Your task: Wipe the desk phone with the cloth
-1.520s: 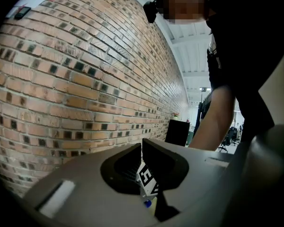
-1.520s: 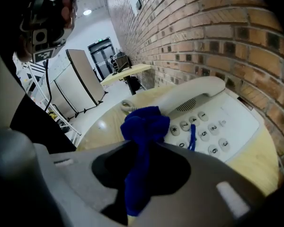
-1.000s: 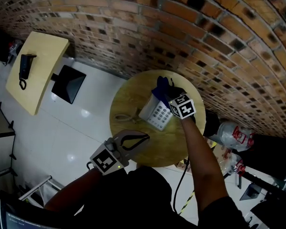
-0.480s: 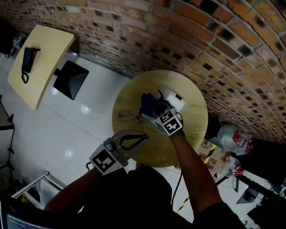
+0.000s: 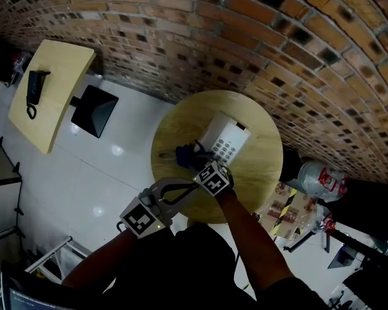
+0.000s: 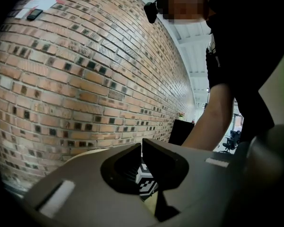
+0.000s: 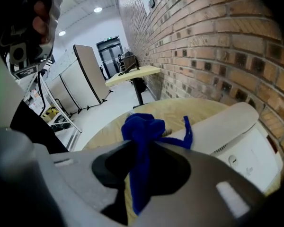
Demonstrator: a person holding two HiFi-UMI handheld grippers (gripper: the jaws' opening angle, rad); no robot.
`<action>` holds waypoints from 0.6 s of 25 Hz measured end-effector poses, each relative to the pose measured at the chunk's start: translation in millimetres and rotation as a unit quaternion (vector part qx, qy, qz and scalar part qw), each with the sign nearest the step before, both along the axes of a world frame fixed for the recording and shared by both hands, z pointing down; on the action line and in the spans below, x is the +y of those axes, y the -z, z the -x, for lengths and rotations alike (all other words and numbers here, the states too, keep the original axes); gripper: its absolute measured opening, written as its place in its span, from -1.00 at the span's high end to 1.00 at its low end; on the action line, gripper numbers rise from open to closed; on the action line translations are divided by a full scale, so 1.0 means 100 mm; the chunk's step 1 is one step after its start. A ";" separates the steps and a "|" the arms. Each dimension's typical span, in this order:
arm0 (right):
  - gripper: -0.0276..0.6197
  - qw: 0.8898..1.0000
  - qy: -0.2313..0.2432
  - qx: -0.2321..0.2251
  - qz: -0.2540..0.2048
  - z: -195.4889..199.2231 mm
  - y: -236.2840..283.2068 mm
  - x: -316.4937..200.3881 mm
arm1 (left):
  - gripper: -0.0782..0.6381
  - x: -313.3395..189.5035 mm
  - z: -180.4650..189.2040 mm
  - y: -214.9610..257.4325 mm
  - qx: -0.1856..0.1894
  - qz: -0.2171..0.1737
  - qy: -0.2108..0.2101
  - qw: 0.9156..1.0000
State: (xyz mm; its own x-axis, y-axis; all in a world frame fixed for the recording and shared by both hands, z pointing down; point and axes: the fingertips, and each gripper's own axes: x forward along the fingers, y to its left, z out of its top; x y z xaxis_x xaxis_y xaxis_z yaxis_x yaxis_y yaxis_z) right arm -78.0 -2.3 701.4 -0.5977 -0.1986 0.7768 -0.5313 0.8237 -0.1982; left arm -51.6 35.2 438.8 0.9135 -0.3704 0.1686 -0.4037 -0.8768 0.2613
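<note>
A white desk phone lies on the round wooden table; in the right gripper view the desk phone fills the right side. A blue cloth hangs bunched beside the phone's near-left end. My right gripper is shut on it, and the blue cloth sticks up between the closed jaws of the right gripper. My left gripper hovers at the table's near edge, shut and holding nothing. In its own view the left gripper looks at the brick wall and my right arm.
A brick wall curves behind the table. A rectangular light-wood table with a black handset stands at the upper left, a black base beside it on the white floor. Bags and clutter lie to the right.
My right gripper has dragged the blue cloth from the phone's far end across it to its near-left side. The phone's keypad now shows. The left gripper has stayed in place.
</note>
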 end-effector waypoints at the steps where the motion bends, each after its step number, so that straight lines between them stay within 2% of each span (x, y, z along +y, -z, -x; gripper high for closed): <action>1: 0.65 1.000 -0.002 -0.002 -0.001 0.00 0.00 0.01 | 0.77 0.01 -0.01 0.00 0.000 -0.001 -0.002 1.000; 4: 0.65 0.999 -0.038 -0.025 -0.016 -0.11 0.13 0.00 | 0.77 0.05 -0.08 0.01 0.005 -0.003 -0.010 1.000; 7: 0.65 0.994 -0.091 -0.047 -0.042 -0.43 0.38 -0.11 | 0.77 0.06 -0.16 0.04 0.011 -0.004 -0.023 1.000; 11: 0.65 0.983 -0.163 -0.030 -0.075 -1.28 0.52 -0.26 | 0.77 0.06 -0.32 0.09 0.015 -0.009 -0.045 0.999; 15: 0.65 0.968 -0.245 -0.003 -0.059 -2.16 0.39 -0.25 | 0.77 0.08 -0.54 0.10 0.018 -0.015 -0.069 0.997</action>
State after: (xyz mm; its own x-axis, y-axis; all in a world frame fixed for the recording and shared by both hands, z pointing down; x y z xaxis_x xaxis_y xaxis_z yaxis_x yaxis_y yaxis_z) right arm 138.0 -27.8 662.5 -0.4144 -0.5465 0.7278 -0.8628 0.4903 -0.1231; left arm 1.9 43.5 429.0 0.9614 -0.2446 0.1261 -0.2691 -0.9314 0.2451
